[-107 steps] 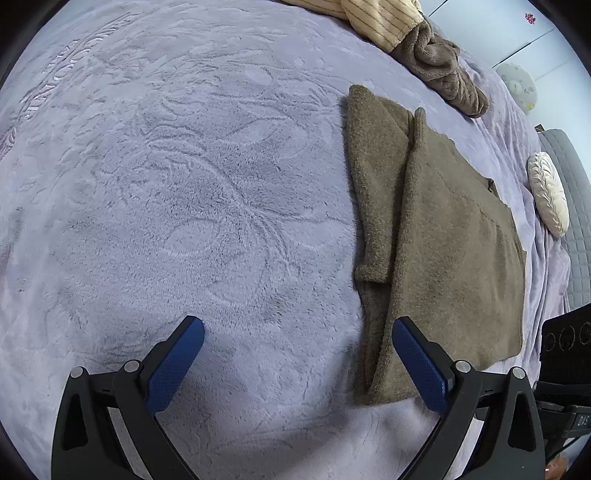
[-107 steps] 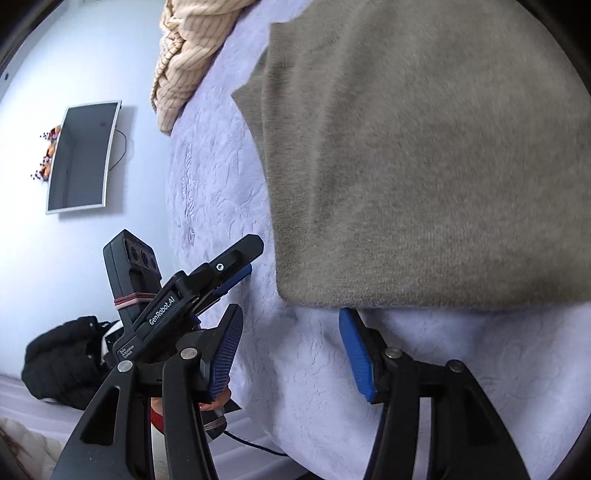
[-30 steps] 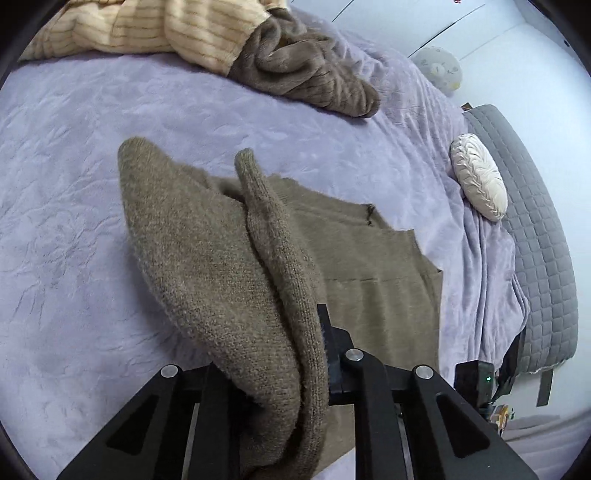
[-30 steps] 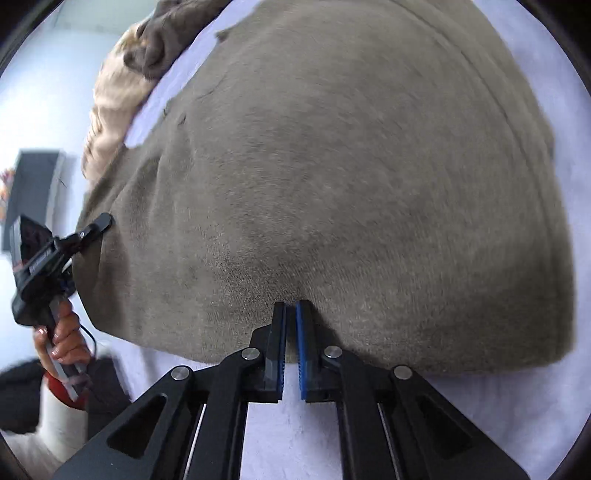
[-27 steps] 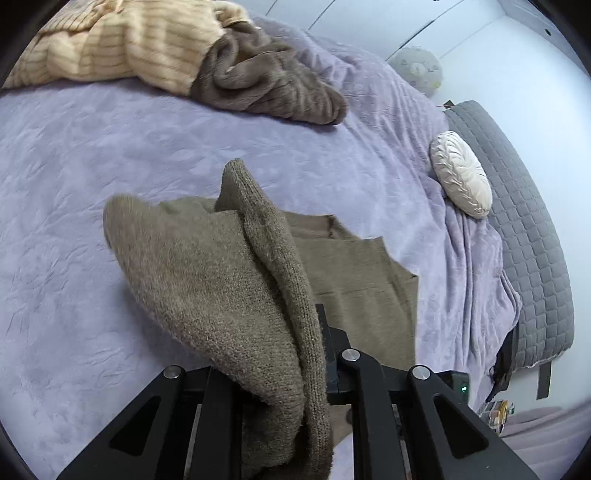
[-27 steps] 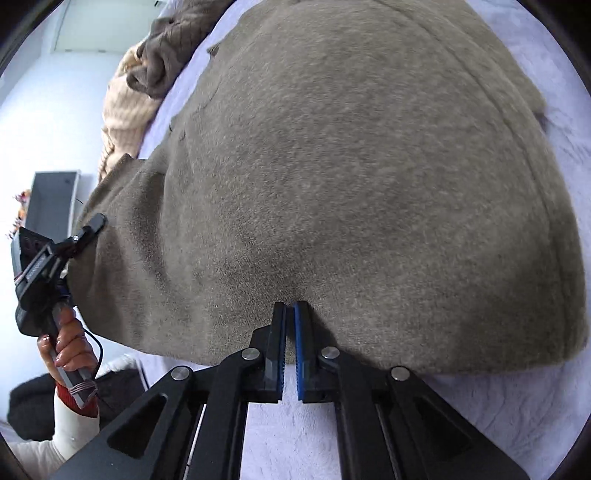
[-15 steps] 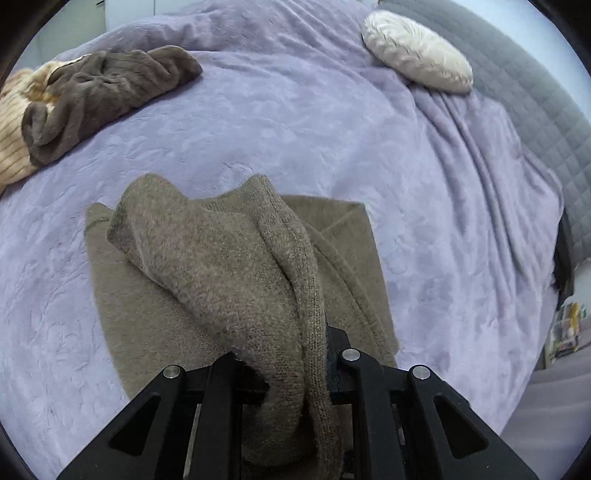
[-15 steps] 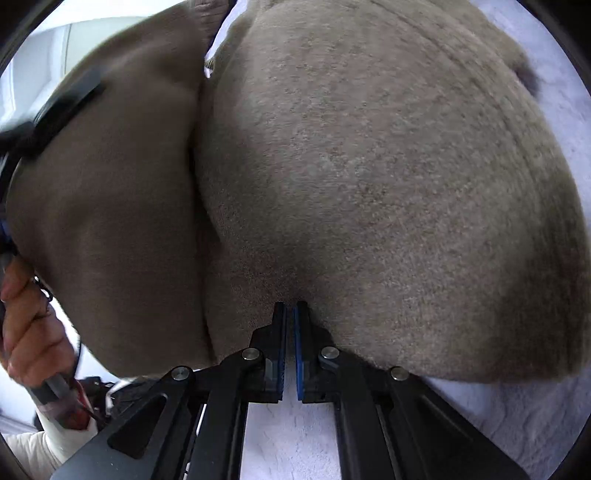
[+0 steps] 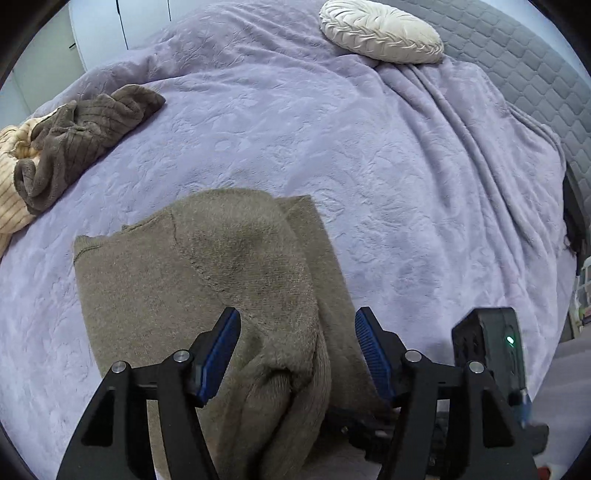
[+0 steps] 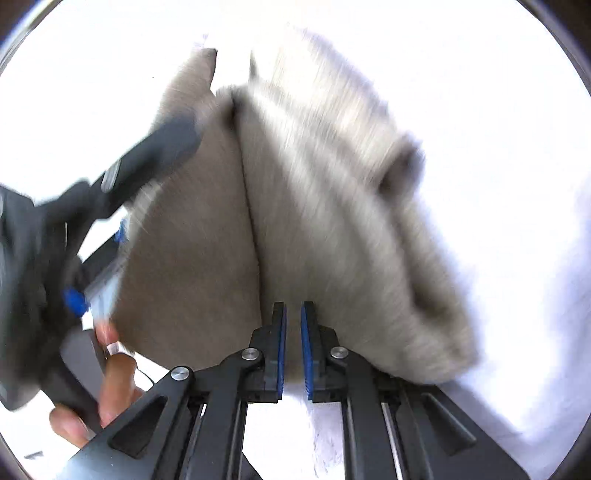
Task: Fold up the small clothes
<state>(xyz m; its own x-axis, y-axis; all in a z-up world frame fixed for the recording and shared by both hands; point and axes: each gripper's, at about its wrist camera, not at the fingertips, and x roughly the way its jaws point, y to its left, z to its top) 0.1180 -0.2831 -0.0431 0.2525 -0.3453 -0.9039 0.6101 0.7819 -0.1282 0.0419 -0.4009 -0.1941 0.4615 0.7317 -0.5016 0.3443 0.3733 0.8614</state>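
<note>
An olive-brown sweater (image 9: pixel 221 258) lies folded over itself on the purple blanket (image 9: pixel 369 166). My left gripper (image 9: pixel 297 347) points down over its near end. Its jaws are opening, and a bunched fold of the sweater lies loose between the blue pads, which do not press on it. The right wrist view is blurred and washed out. There my right gripper (image 10: pixel 291 332) sits at the sweater (image 10: pixel 314 221) edge. Knit fills the narrow gap between its pads, and the jaws are starting to open. A hand (image 10: pixel 110 380) holds the left gripper's handle at the left.
A brown ribbed garment (image 9: pixel 85 129) and a cream striped one (image 9: pixel 11 177) lie bunched at the far left. A white round cushion (image 9: pixel 380 33) rests at the back, by a grey quilted surface (image 9: pixel 535 74). The bed edge drops off at the right.
My left gripper carried the sweater's lifted end across onto the rest of it, then opened and let it go. The gap between the right gripper's pads has widened a little.
</note>
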